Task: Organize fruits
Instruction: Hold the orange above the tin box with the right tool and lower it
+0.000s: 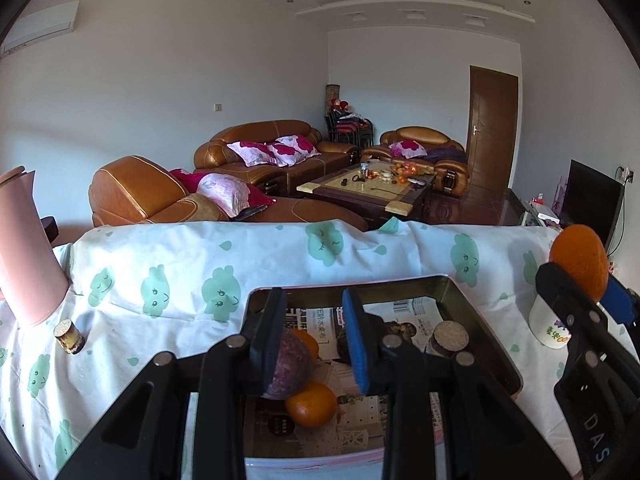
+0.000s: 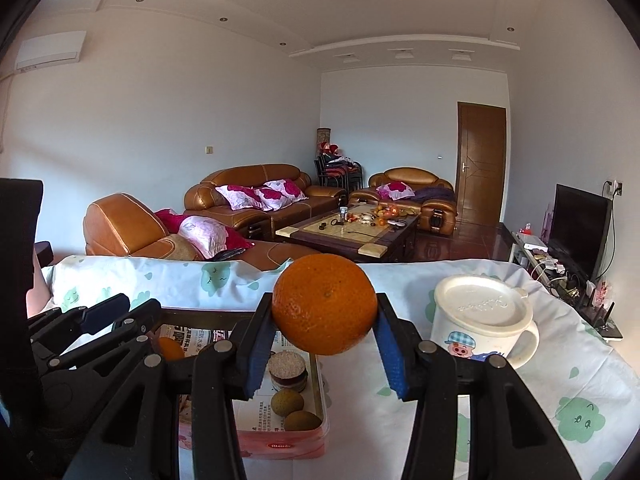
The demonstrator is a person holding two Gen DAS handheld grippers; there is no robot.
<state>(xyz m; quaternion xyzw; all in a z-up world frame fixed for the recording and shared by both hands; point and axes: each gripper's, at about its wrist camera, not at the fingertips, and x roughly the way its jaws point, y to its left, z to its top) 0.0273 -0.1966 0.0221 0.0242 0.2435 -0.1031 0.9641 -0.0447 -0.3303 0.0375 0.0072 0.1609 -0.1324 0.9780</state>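
Note:
My right gripper (image 2: 325,314) is shut on an orange (image 2: 325,304) and holds it up over the right edge of the pink tin tray (image 2: 280,446); it also shows at the right of the left wrist view (image 1: 578,260). My left gripper (image 1: 316,344) is open above the tray (image 1: 480,312). A dark purple fruit (image 1: 289,368) sits against its left finger, with oranges (image 1: 311,404) below and behind it. Two green-brown fruits (image 2: 287,403) and a cork-topped jar (image 2: 286,372) lie in the tray.
A white lidded mug with a pig print (image 2: 482,320) stands right of the tray. A pink jug (image 1: 24,248) and a small corked bottle (image 1: 69,336) stand at the left. The table has a cloud-print cloth (image 1: 180,280); sofas lie beyond.

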